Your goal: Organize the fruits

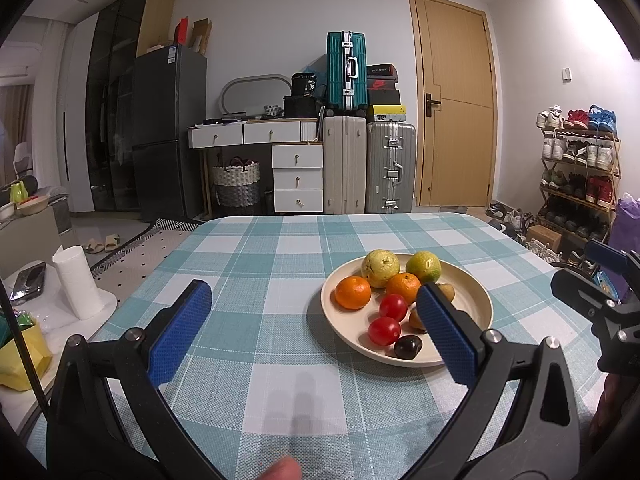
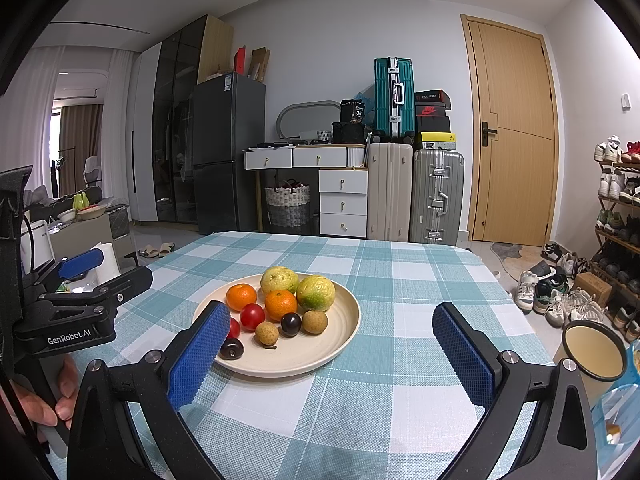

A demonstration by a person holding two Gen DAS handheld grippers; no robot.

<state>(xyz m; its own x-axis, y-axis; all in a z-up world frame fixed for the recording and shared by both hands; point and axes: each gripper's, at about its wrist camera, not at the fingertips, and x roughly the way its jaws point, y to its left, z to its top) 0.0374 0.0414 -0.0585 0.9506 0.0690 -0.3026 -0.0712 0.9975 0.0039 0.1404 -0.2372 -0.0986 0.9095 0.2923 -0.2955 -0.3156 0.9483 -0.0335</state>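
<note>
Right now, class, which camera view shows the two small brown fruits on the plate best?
The right wrist view: both brown fruits lie unobstructed on the plate. In the left wrist view, a blue finger hides most of them.

both fisheye cams are sitting low over the teal-and-white checked tablecloth (image 1: 280,248), facing the far wall. left view is looking from left of the round cream plate of fruit (image 1: 476,300), right view from its right; both are sharing plate (image 2: 344,320) and tablecloth (image 2: 400,280).
</note>
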